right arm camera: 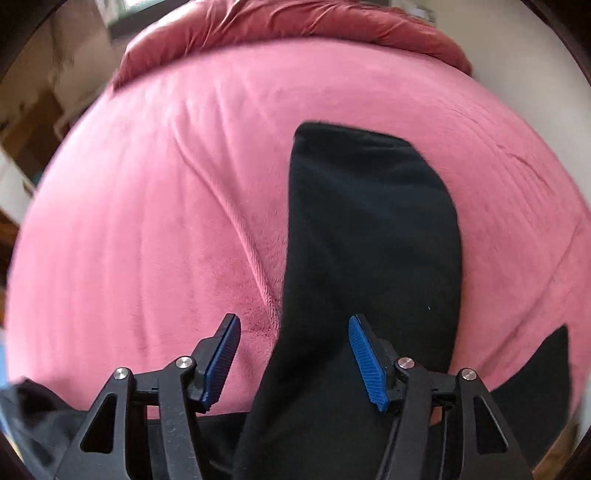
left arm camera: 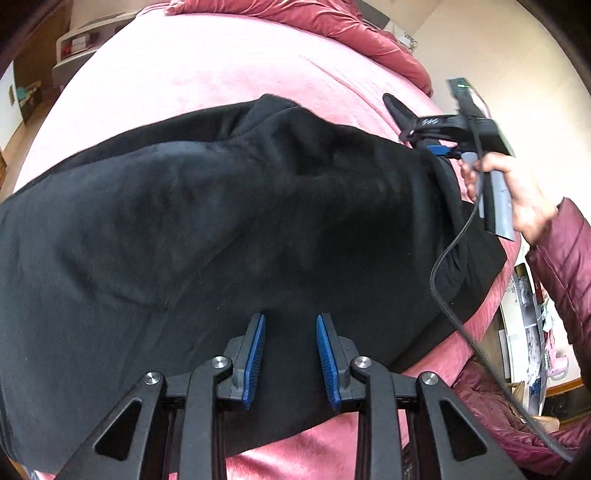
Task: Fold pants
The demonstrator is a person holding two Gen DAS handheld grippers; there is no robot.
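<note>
While black pants [left arm camera: 229,221] lay spread across a pink bed cover [left arm camera: 192,70], the left gripper [left arm camera: 290,363] hovered directly above the cloth near its close edge, jaws partly open and holding nothing. Seen from the left wrist, the pants' long axis ran left to right. The right gripper [right arm camera: 293,363] stood at their right end, jaws wide open and empty, straddling the left edge of one leg [right arm camera: 373,236]. From there, that leg ran straight ahead, its end pointing toward the pillows [right arm camera: 295,18]. By this view, the right gripper looked nearer that leg.
</note>
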